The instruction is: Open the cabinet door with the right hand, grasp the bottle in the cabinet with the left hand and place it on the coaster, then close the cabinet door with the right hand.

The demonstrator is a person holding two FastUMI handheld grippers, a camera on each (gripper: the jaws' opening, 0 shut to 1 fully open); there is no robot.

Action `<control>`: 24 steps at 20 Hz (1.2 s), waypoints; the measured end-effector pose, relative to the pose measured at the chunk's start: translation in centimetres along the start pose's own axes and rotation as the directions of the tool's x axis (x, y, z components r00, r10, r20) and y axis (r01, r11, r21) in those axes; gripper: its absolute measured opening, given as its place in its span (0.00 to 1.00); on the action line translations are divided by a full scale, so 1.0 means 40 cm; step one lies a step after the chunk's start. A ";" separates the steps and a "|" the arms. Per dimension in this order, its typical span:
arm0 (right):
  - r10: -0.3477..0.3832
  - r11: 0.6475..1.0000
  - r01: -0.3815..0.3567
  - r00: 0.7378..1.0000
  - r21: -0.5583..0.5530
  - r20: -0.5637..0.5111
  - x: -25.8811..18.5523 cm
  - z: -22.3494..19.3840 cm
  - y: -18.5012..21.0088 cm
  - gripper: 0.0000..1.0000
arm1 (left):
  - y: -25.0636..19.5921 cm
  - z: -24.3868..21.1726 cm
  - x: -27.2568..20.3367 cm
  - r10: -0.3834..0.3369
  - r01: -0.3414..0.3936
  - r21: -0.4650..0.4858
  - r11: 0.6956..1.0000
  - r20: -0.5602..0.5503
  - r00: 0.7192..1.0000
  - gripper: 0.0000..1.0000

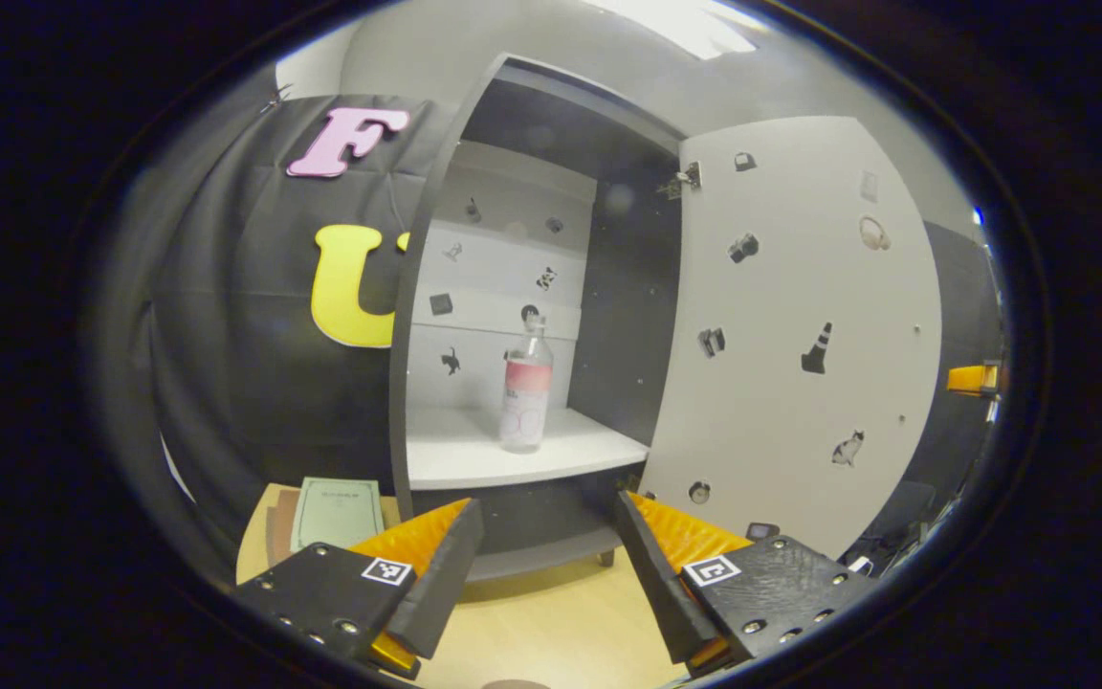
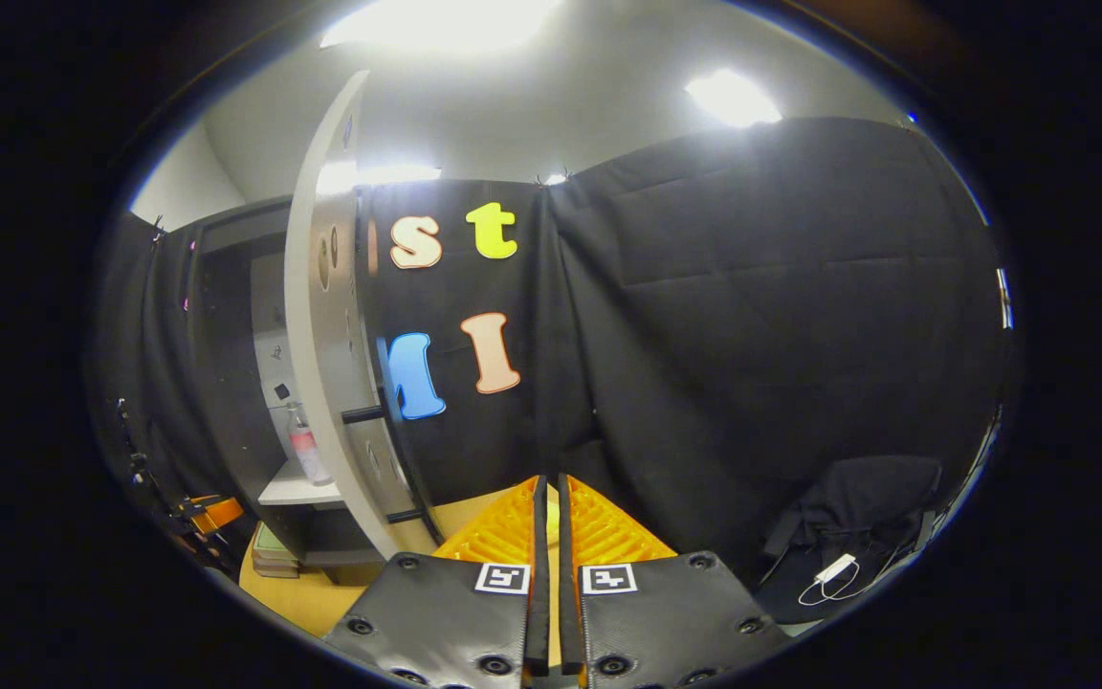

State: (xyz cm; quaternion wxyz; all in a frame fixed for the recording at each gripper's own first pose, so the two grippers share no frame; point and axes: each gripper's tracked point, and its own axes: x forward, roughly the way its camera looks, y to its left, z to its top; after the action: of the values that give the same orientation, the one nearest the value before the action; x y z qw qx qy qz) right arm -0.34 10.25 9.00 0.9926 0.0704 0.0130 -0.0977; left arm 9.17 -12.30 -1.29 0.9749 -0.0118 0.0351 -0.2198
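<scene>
Two views are given. In the left gripper view, a green booklet (image 1: 338, 512) is seen on the tabletop (image 1: 551, 622), the left tongs (image 1: 549, 536) are spread wide before the open cabinet (image 1: 427, 287), and the bottle (image 1: 526, 388) stands upright on its white shelf (image 1: 455, 450), left of the swung-out cabinet door (image 1: 781, 383). In the right gripper view, the right tongs (image 2: 547, 536) are nearly closed, empty.

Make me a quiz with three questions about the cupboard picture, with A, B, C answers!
1. Where is the bottle?
A. on the cabinet shelf
B. on the table
C. in a hand-held gripper

2. What colour is the bottle's label band?
A. blue
B. pink-red
C. green

3. How is the cabinet door?
A. shut
B. swung open
C. taken off

Answers:
1. A, it stands upright on the white shelf.
2. B, the band round its middle is pink-red.
3. B, the door hangs out to the side and the inside is in plain sight.
</scene>
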 end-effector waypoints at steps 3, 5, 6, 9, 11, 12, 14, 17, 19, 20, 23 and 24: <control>0.007 1.000 -0.007 1.000 0.003 0.029 0.068 0.032 -0.011 0.02 | 0.014 0.074 0.060 0.015 -0.015 0.010 1.000 0.036 0.999 0.85; 0.009 1.000 -0.009 0.999 0.006 0.041 0.124 0.051 -0.025 0.02 | 0.025 0.129 0.111 0.037 -0.039 0.020 0.999 0.056 0.998 0.87; 0.018 1.000 -0.018 0.999 0.009 0.051 0.163 0.055 -0.023 0.02 | 0.029 0.154 0.140 0.043 -0.045 0.028 0.999 0.067 0.997 0.87; 0.040 0.999 -0.042 0.997 0.027 0.072 0.267 0.072 -0.021 0.02 | 0.032 0.222 0.228 0.062 -0.067 0.052 0.996 0.095 0.993 0.87; 0.063 0.997 -0.066 0.996 0.040 0.070 0.326 0.079 -0.017 0.08 | 0.035 0.246 0.293 0.067 -0.075 0.069 0.995 0.106 0.992 0.85; 0.068 0.997 -0.071 0.996 0.044 0.064 0.352 0.078 -0.018 0.02 | 0.035 0.251 0.325 0.068 -0.076 0.073 0.994 0.108 0.992 0.87; 0.079 0.996 -0.082 0.995 0.047 0.063 0.396 0.077 -0.022 0.12 | 0.032 0.255 0.393 0.061 -0.069 0.077 0.995 0.109 0.992 0.87; 0.088 0.995 -0.090 0.995 0.045 0.043 0.458 0.064 -0.027 0.19 | 0.036 0.246 0.489 0.058 -0.067 0.084 0.994 0.101 0.993 0.86; 0.080 0.996 -0.081 0.997 0.038 0.024 0.482 0.049 -0.038 0.36 | 0.041 0.225 0.549 0.058 -0.064 0.073 0.995 0.083 0.995 0.87; 0.076 0.996 -0.076 0.997 0.035 0.018 0.491 0.042 -0.042 0.36 | 0.043 0.211 0.577 0.057 -0.061 0.066 0.996 0.073 0.996 0.87; 0.062 0.997 -0.061 0.998 0.040 -0.010 0.523 0.020 -0.054 0.80 | 0.053 0.179 0.632 0.056 -0.059 0.068 0.996 0.047 0.997 0.85; 0.053 0.998 -0.052 0.998 0.043 -0.019 0.535 0.013 -0.060 0.90 | 0.058 0.171 0.649 0.059 -0.062 0.070 0.996 0.041 0.997 0.87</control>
State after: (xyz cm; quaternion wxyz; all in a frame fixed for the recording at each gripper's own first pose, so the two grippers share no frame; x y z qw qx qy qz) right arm 20.19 3.75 8.32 0.9930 0.0928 0.0188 -0.0712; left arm 34.03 -21.30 3.79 0.9814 0.0199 0.0083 -0.1910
